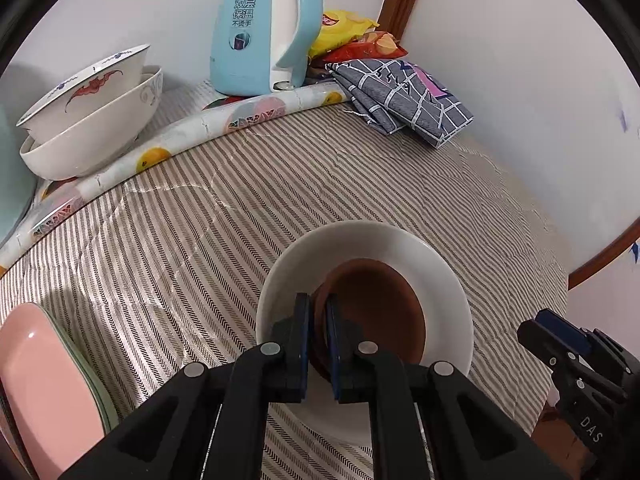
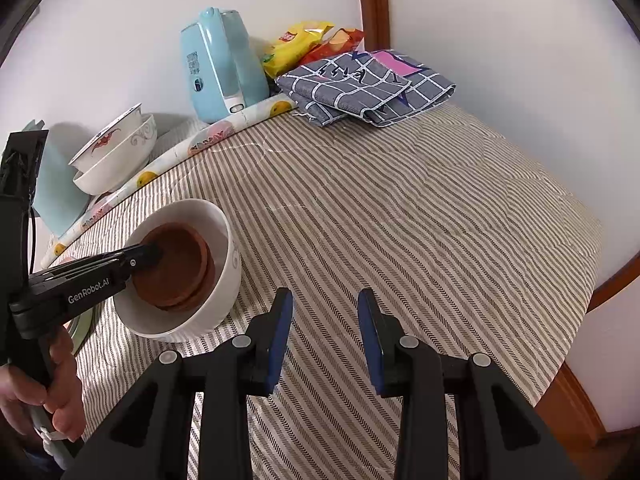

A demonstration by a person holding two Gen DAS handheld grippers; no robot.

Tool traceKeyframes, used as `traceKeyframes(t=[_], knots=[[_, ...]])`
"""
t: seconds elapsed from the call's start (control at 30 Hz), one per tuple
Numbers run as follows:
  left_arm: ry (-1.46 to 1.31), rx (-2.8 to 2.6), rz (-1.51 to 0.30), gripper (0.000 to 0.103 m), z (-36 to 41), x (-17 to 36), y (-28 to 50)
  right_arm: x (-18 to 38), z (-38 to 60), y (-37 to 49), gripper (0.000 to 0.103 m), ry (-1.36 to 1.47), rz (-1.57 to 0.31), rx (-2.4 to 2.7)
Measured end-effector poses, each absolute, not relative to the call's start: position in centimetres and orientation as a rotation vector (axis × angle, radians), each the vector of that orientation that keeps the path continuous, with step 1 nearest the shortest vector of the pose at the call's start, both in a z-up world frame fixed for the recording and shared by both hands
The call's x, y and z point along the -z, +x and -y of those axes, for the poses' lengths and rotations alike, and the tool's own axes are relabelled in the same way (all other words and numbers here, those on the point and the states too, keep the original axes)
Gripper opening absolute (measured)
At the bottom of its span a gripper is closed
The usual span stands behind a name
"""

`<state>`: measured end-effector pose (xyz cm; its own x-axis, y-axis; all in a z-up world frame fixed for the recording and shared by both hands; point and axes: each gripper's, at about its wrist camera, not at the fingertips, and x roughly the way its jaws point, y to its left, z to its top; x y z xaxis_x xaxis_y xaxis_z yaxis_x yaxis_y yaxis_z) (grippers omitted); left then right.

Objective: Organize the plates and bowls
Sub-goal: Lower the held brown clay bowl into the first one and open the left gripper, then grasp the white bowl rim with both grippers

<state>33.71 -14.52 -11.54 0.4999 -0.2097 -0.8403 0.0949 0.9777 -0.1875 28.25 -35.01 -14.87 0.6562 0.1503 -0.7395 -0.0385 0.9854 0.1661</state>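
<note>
From the left wrist we see our left gripper (image 1: 318,320) clamped on the rim of the brown bowls (image 1: 380,312), which sit nested inside the white bowl (image 1: 360,248) on the striped cloth (image 1: 240,220). Two stacked bowls (image 1: 92,120) lean beyond the white bowl, left of the blue kettle (image 1: 264,28).

From the right wrist, our right gripper (image 2: 325,328) hovers just right of the white bowl (image 2: 224,280), fingers apart, gripping nothing.
</note>
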Motion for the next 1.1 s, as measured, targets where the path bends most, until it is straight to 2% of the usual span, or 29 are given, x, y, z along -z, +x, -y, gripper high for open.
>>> traceKeyframes(t=[0.37, 0.5, 0.8, 1.1], knots=[[-0.138, 0.206, -1.027, 0.017, 14.0, 10.6, 33.1, 13.9, 33.8, 28.3, 0.035, 0.14, -0.841, -0.14], [-0.133, 0.193, -1.002, 0.026, 13.5, 9.7, 32.7, 13.4, 33.1, 28.2, 0.036, 0.13, -0.836, -0.147], [-0.135, 0.145, -0.975, 0.027, 11.5, 8.5, 31.9, 12.5, 31.5, 27.9, 0.036, 0.127, -0.82, -0.17], [-0.149, 0.133, -1.017, 0.026, 10.6, 9.9, 32.1, 13.4, 29.8, 29.1, 0.036, 0.12, -0.845, -0.194]])
